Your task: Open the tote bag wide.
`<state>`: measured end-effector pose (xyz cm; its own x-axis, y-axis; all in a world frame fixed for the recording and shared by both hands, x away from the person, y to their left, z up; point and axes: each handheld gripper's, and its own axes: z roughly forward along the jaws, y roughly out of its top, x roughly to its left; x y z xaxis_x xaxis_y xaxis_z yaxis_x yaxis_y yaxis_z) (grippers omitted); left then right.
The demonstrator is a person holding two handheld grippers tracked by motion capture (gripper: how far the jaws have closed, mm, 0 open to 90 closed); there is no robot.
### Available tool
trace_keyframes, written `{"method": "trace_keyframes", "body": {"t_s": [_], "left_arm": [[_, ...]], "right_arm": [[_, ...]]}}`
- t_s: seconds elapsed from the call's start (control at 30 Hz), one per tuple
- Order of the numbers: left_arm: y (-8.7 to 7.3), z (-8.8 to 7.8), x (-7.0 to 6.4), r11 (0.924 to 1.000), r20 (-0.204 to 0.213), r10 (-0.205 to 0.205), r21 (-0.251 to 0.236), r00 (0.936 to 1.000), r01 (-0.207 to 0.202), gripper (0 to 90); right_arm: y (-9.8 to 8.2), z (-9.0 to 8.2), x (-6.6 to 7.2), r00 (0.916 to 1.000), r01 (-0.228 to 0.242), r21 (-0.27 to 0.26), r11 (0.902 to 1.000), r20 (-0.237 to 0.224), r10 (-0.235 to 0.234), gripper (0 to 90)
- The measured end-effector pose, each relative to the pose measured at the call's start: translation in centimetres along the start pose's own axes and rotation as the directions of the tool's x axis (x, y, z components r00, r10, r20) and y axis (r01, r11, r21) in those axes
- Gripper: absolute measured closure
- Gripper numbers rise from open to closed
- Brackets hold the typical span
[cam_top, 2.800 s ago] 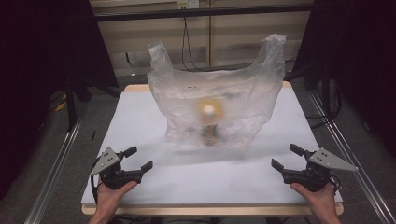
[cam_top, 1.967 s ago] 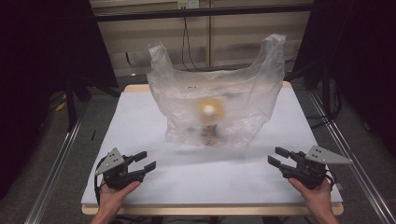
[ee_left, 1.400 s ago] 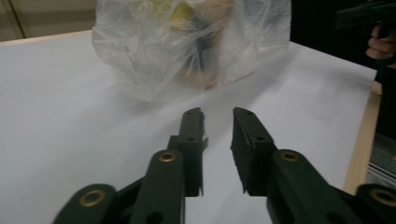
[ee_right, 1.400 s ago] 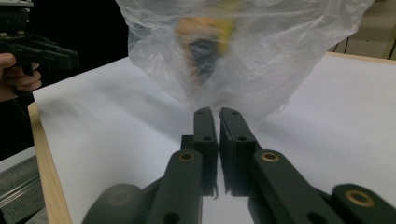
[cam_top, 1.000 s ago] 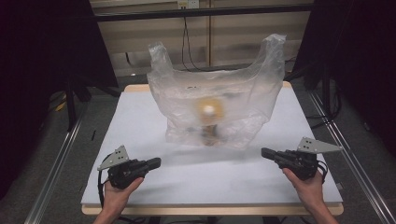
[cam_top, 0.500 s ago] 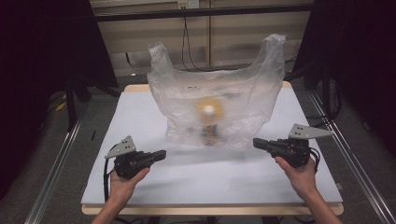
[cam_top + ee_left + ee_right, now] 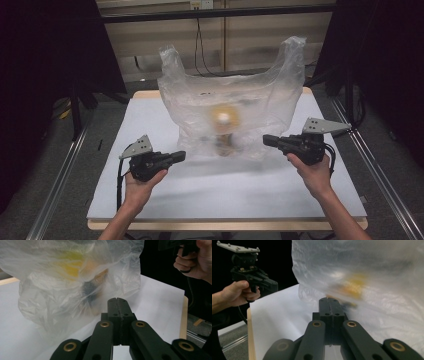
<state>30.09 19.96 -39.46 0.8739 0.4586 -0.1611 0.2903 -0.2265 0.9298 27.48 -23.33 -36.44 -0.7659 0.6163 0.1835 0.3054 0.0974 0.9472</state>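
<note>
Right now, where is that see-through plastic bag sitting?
In the high view the plastic bag stands toward the far middle of the white table, between the left gripper and the right gripper, which point at it.

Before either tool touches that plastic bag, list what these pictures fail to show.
- What is inside the plastic bag: the cloudy film lets through just yellow-orange and dark blurs in all three views.
- The bag's near face in the right gripper view: smeared by motion.
- The bag's far side and how wide its mouth stands: hidden by its own walls in the high view.
- Left tool and right tool: jaws shut, holding nothing.
</note>
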Motion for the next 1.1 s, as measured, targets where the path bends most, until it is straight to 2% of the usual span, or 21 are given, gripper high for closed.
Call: {"method": "trace_keyframes", "body": {"t_s": [0.13,0.17,0.2,0.33,0.53,0.73,1.1], "left_arm": [[0.6,0.6,0.2,0.9999,0.001,0.013,-0.006,0.9999,-0.013,90.0],[0.9,1.0,0.3,0.9998,0.003,0.019,-0.004,0.9998,-0.019,90.0],[0.9,1.0,0.3,0.9998,0.003,0.019,-0.004,0.9998,-0.019,90.0],[1.6,1.5,0.4,0.9998,0.012,0.018,-0.008,0.9998,-0.017,90.0],[3.3,1.9,0.5,0.9986,0.021,0.028,-0.045,0.9994,-0.027,90.0],[4.7,2.3,0.4,0.9972,0.031,0.046,-0.061,0.9984,-0.044,90.0],[7.3,3.0,0.4,0.9934,0.041,0.062,-0.099,0.9972,-0.058,90.0]], "right_arm": [[0.8,0.3,-0.1,1.0000,0.007,-0.008,0.9999,-0.006,-0.007,90.0],[1.2,0.6,0.0,0.9997,0.021,-0.014,0.9997,0.013,-0.021,90.0],[1.2,0.6,0.0,0.9997,0.021,-0.014,0.9997,0.013,-0.021,90.0],[2.0,1.1,-0.2,0.9996,0.027,-0.019,0.9995,-0.009,-0.027,90.0],[4.2,1.6,0.0,0.9985,0.050,-0.036,0.9981,-0.020,-0.051,90.0],[5.4,1.9,0.1,0.9973,0.071,-0.034,0.9969,-0.015,-0.072,90.0],[7.9,2.5,-0.6,0.9974,0.071,-0.061,0.9956,-0.005,-0.071,90.0]]}}
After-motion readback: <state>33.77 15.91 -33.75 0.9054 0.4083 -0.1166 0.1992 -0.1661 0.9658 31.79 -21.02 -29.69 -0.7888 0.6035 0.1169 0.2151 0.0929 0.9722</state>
